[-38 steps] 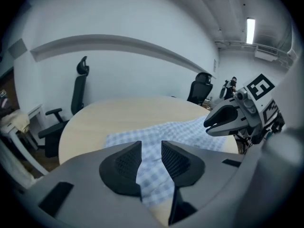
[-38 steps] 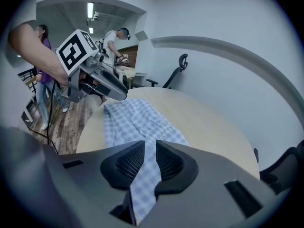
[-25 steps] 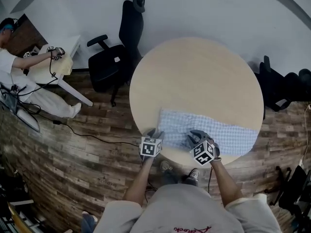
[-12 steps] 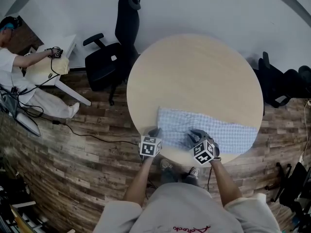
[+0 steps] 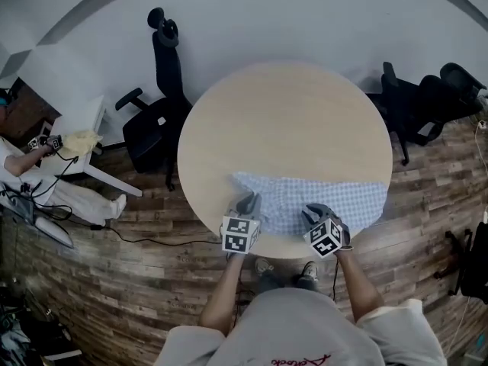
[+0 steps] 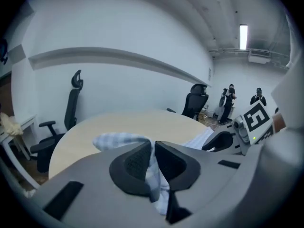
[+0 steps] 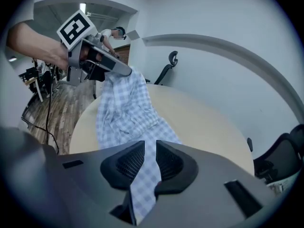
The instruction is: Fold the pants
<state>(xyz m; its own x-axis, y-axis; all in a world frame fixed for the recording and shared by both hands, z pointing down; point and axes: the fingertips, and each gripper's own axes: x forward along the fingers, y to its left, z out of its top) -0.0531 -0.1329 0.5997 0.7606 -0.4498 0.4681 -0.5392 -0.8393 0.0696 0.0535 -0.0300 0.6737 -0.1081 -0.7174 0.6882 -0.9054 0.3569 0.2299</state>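
Blue-and-white checked pants (image 5: 320, 197) lie stretched across the near edge of the round wooden table (image 5: 290, 120). My left gripper (image 5: 247, 206) is at their left end. Its jaws have just been closing, and in the left gripper view they are shut (image 6: 153, 152) on a fold of the checked cloth (image 6: 118, 139). My right gripper (image 5: 313, 216) holds the near edge further right, and in the right gripper view it is shut (image 7: 150, 161) on the fabric (image 7: 123, 108). That view also shows the left gripper (image 7: 116, 71) holding its end of the cloth raised off the table.
Black office chairs stand at the table's far left (image 5: 156, 120) and far right (image 5: 415, 97). A white desk (image 5: 72, 117) with a seated person is at the left. Cables trail over the wooden floor (image 5: 137, 239). People stand far off (image 6: 228, 101).
The left gripper has risen with the left end of the pants, which now hangs off the table. The right gripper has shifted sideways with its hold. The head view has swung.
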